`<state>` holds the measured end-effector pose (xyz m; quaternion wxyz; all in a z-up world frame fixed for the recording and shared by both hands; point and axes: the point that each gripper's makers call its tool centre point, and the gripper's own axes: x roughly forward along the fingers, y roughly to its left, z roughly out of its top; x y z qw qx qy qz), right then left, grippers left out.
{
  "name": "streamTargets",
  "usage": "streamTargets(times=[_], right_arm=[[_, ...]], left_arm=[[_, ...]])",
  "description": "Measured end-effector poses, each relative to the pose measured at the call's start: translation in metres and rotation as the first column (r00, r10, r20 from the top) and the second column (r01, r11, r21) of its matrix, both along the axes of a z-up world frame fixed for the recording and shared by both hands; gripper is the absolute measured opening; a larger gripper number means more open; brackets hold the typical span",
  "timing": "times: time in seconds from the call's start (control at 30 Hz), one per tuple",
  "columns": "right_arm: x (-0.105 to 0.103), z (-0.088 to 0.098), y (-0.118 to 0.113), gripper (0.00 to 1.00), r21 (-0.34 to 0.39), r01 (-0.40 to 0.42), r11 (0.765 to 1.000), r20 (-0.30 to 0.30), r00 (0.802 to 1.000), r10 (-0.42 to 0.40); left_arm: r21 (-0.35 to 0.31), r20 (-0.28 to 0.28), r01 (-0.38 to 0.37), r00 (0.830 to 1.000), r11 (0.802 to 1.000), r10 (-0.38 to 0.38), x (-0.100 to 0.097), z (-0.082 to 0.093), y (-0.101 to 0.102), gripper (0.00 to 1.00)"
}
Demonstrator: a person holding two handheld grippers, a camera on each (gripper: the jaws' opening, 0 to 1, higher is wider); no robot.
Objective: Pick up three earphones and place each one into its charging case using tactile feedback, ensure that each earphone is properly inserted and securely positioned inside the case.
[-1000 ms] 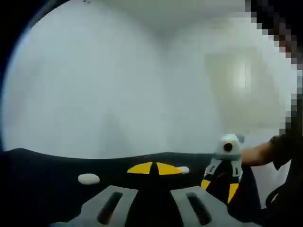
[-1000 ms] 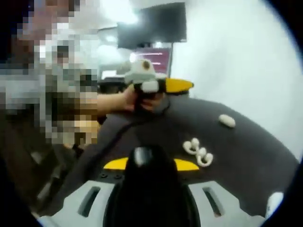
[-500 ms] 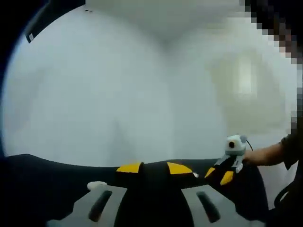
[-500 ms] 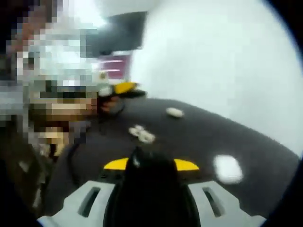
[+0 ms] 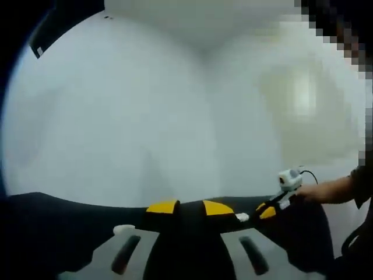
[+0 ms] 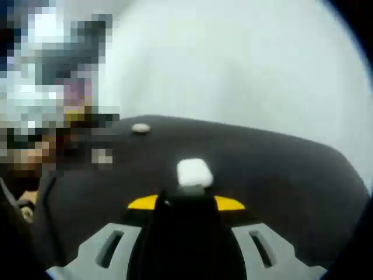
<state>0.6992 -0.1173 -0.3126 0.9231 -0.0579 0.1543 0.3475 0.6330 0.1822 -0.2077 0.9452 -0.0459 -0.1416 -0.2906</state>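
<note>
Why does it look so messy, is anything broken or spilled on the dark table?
Nothing looks broken or spilled. A white charging case sits flat on the dark table just ahead of the right gripper, and a smaller white piece lies farther back. The picture is just blurry.

Grey claw [image 6: 185, 204] with yellow tips; dark sleeve [image 5: 360, 184].

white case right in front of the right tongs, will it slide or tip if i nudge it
The white case looks low, with rounded corners, lying flat on the dark table, so it probably slides rather than tips. It looks smooth and glossy, so the right tongs may slip on it. It seems small, so likely light.
</note>
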Motion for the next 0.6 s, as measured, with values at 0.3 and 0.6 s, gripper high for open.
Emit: streamTargets(times=[0.3,0.6], right_arm=[[0.009,-0.01,-0.011,0.36,-0.069,0.078,0.995,0.006,0.997,-0.077],[-0.001,0.055,0.005,0.55,0.164,0.034,0.986,0.179,0.982,-0.064]], left_arm=[[0.004,0.002,-0.008,1.0,1.0,0.008,-0.001,0.0,0.001,0.12],[-0.056,-0.017,-0.102,0.995,0.993,0.102,0.005,0.003,0.024,0.12]])
